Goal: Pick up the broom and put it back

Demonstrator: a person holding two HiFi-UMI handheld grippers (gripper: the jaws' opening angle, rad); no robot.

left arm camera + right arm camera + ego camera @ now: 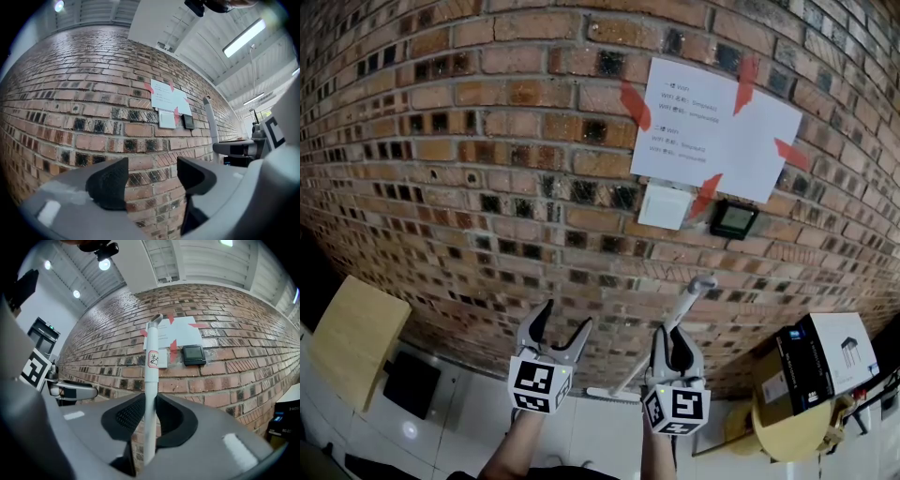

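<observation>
The broom's white handle slants up against the brick wall, its grey tip just under a black wall device. My right gripper is shut on the handle's lower part. In the right gripper view the handle stands upright between the black pads of the right gripper and carries a small red-edged sticker. My left gripper is beside it on the left, open, with nothing in it. In the left gripper view the left gripper faces bare brick, with the handle off to the right.
A white paper taped with red strips and a white switch plate are on the wall. A wooden board leans at the lower left. A black-and-white box sits on a yellow round stand at the lower right.
</observation>
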